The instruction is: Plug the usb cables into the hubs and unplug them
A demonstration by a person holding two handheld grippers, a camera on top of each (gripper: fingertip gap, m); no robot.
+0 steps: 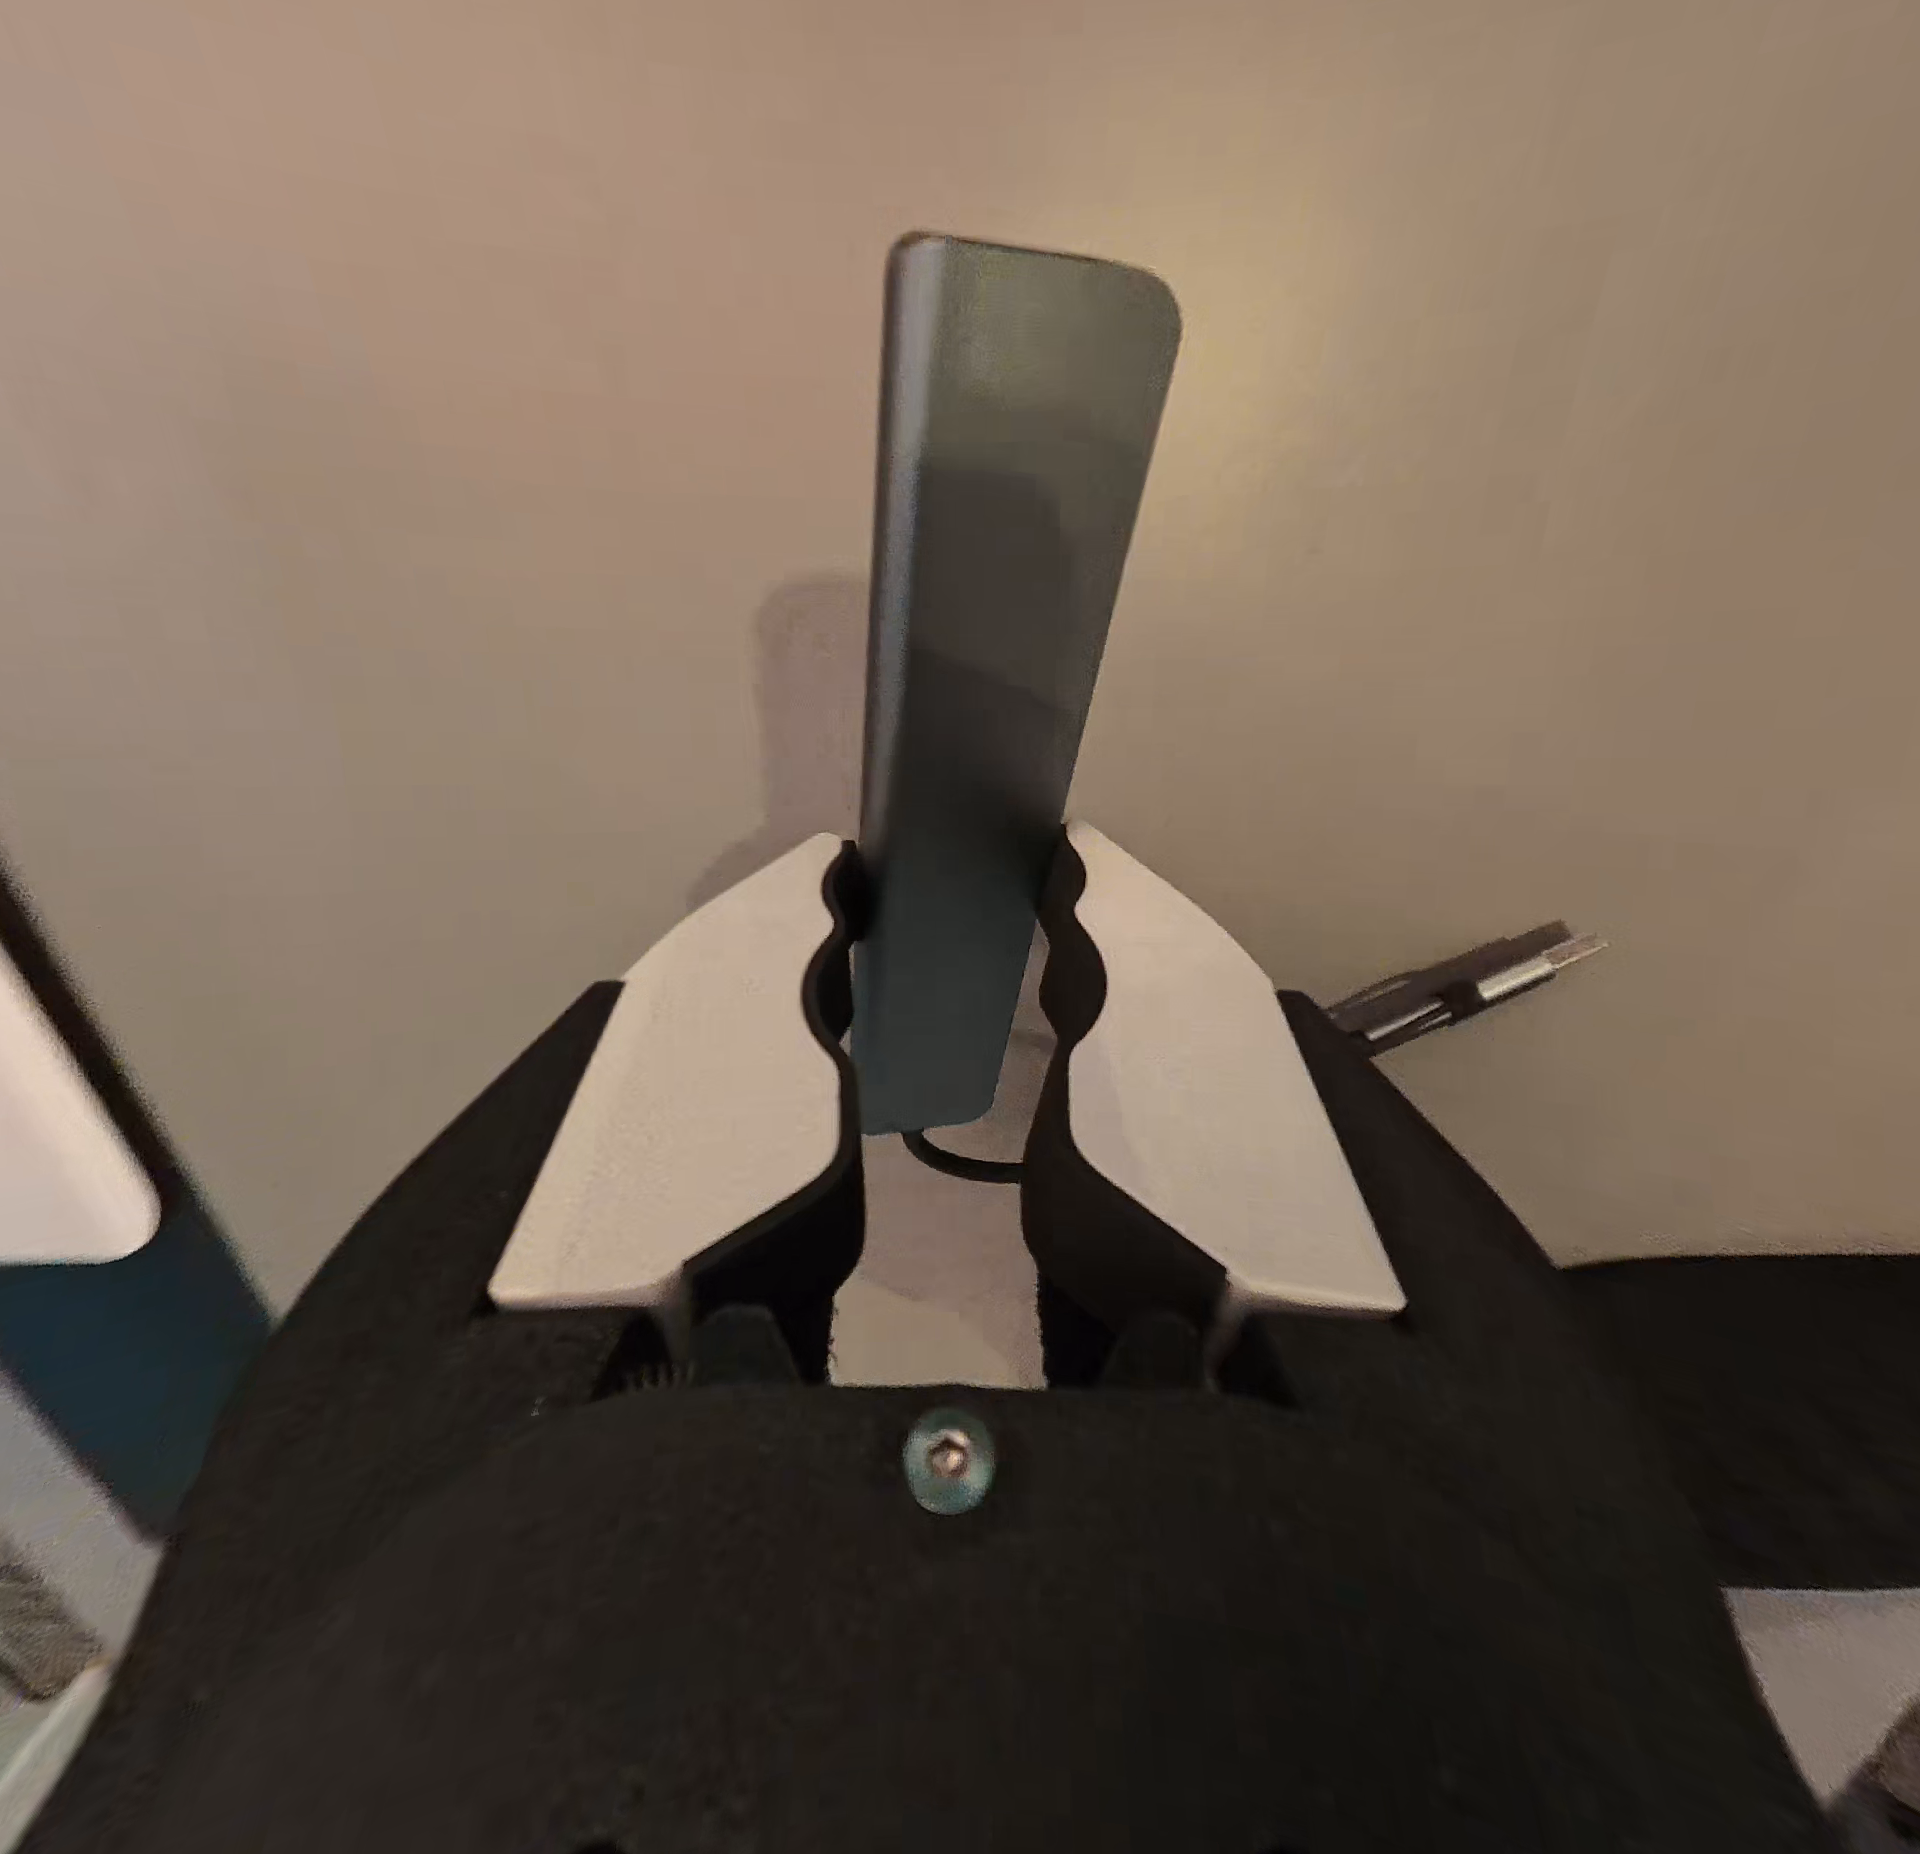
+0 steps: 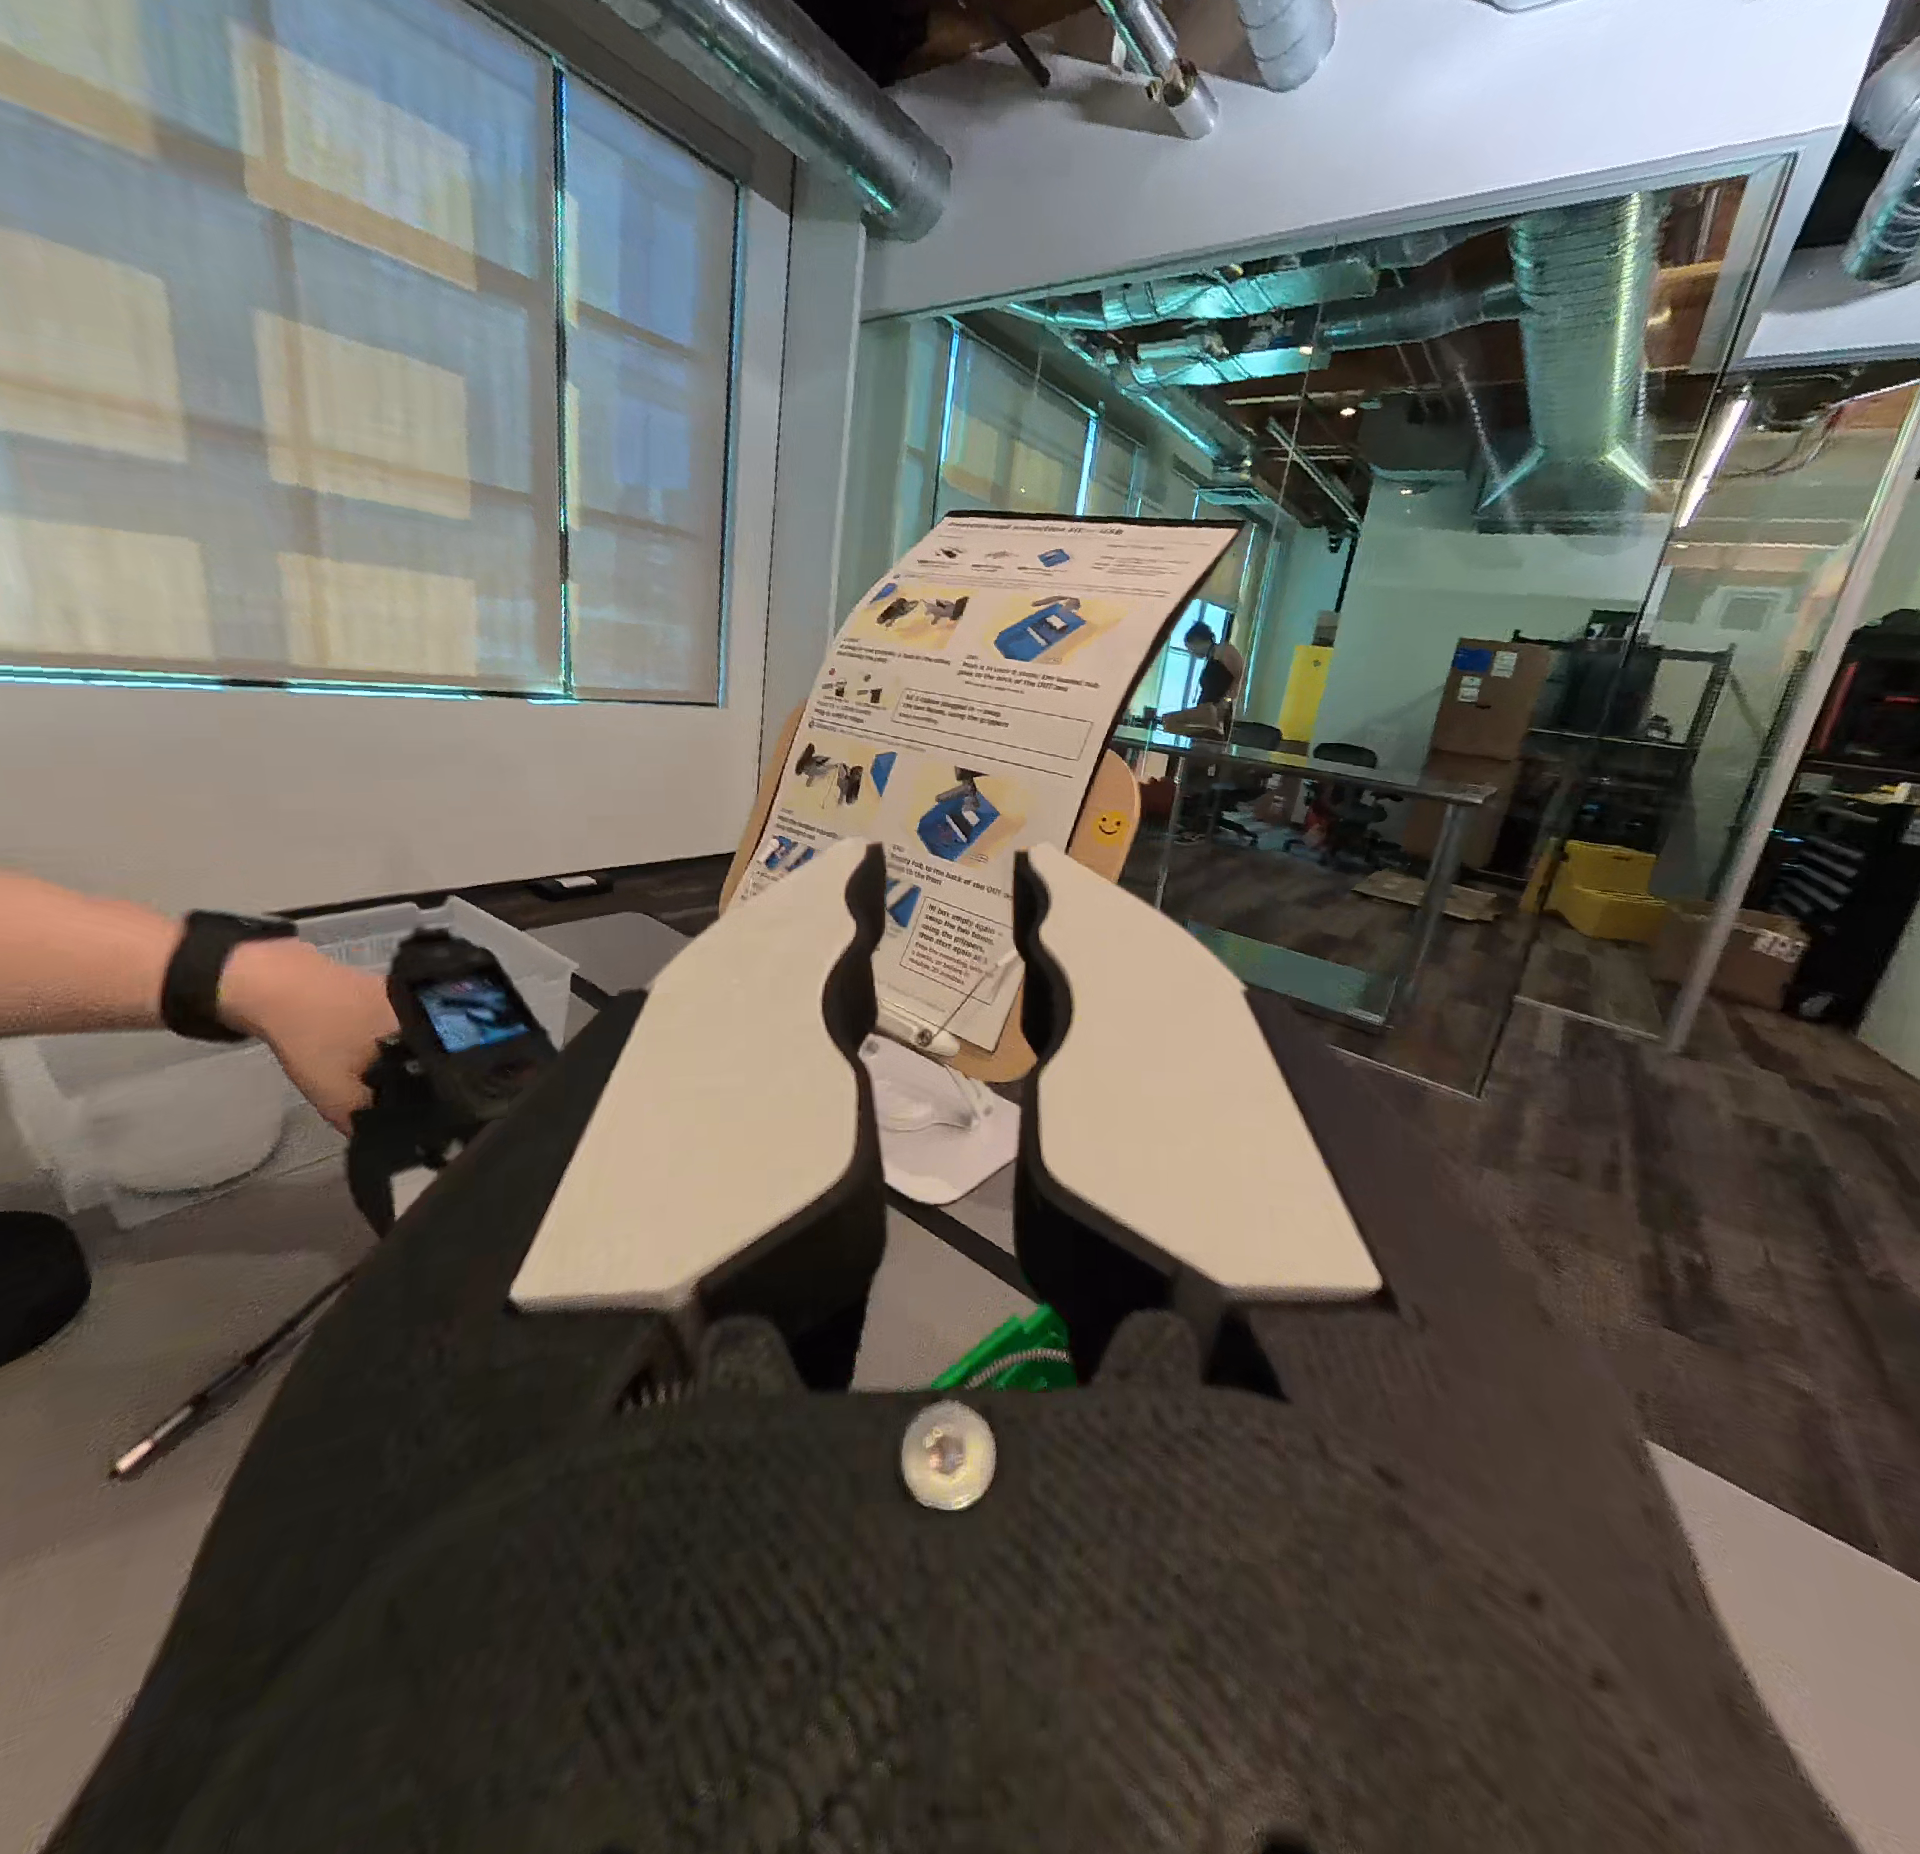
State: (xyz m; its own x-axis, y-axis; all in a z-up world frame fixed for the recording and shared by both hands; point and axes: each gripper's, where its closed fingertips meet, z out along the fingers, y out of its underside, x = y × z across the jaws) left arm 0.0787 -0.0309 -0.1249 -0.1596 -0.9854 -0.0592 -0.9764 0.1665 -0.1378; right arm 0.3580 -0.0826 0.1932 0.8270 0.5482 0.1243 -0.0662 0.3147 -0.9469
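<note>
Black housing with 1 hex screw (image 1: 948, 1474) filled the near edge of my left wrist view. Beyond it, my left gripper (image 1: 951, 874) pinched a slim grey hub (image 1: 997, 661) between its 2 white fingers (image 1: 727, 1025). Both black inner pads pressed the hub's long edges near its near end. The hub stood out along the fingers over a plain beige surface (image 1: 416, 350), tilted slightly to the right at its far end. A thin dark lead (image 1: 961, 1158) curled from the hub's near end, between the fingers. To the right, just past the right finger, 2 metal USB plugs (image 1: 1507, 968) lay side by side on the surface, well apart from the hub. I could not tell whether any port on the hub was occupied.

My right wrist view showed the right gripper (image 2: 948, 869) raised and pointing into the room. Its jaws stood spread, with a clear gap and nothing between them. Far behind the gap stood a curved printed instruction sheet (image 2: 997, 682) on a tan stand (image 2: 1112, 817). At left, a person's hand (image 2: 312, 1035) with a black wristband (image 2: 208, 973) held the left gripper body (image 2: 447, 1056) near a clear plastic bin (image 2: 416, 931). A green part (image 2: 1013, 1352) showed low between the right fingers.
</note>
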